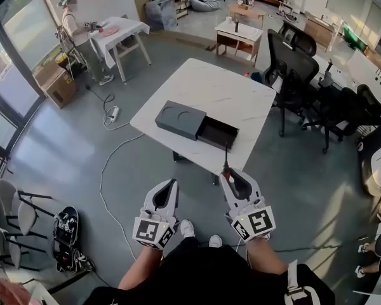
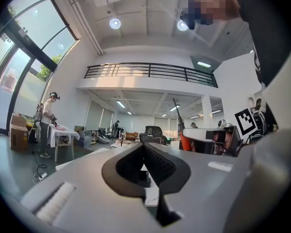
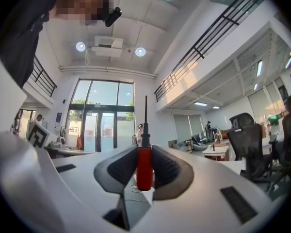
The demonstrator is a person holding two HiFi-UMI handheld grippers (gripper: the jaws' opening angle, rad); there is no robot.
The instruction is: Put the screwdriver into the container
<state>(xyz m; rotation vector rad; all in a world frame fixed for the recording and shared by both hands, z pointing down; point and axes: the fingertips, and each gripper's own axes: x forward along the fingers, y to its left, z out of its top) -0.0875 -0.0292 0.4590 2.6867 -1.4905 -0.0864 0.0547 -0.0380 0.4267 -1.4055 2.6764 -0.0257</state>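
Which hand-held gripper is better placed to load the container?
Right: the right hand-held gripper clamps the red-handled screwdriver, facing the open drawer of the dark grey box-shaped container. The left hand-held gripper is empty.

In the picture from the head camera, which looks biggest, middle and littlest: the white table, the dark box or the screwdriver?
1. the white table
2. the dark box on it
3. the screwdriver, which looks littlest even though it is nearest the camera
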